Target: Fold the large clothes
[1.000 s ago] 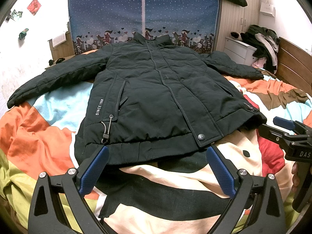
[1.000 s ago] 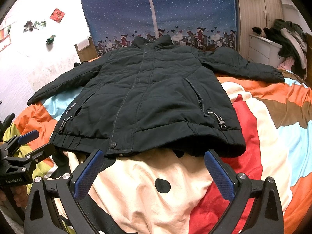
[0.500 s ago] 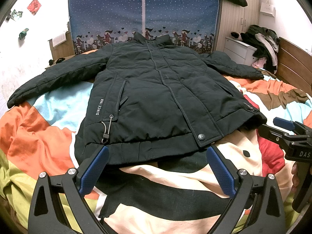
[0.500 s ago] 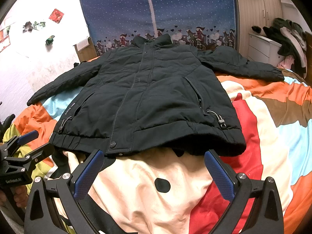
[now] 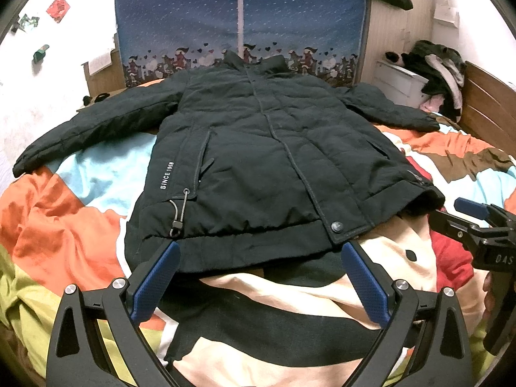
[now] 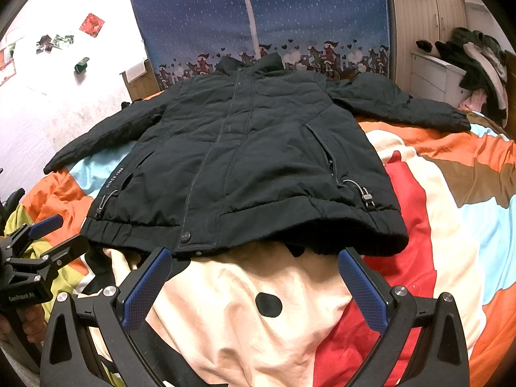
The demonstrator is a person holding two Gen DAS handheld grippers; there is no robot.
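While both grippers sit off the near edge, the bed (image 5: 64,225) carries everything: a patchwork quilt (image 6: 451,193) in orange, red, cream, light blue and brown covers it. Behind the bed hangs a blue curtain (image 5: 290,16) with a cartoon border; a wardrobe (image 5: 396,42) and a pile of clothes (image 5: 438,64) stand at the right.

Black padded jacket (image 5: 258,161) lies face up on the quilt, closed at the front, collar toward the curtain, hem toward the cameras. Both sleeves are spread out sideways. White "SINCE 1968" lettering runs along the left front panel; a drawcord (image 5: 180,209) hangs near each hem corner, and a snap button (image 5: 336,226) sits at the hem centre.

Left gripper (image 5: 258,277) is just short of the hem, jaws spread wide, holding nothing. Right gripper (image 6: 254,277) is likewise just short of the hem, jaws spread wide, empty. Each gripper shows at the edge of the other's view, beside the hem corners.
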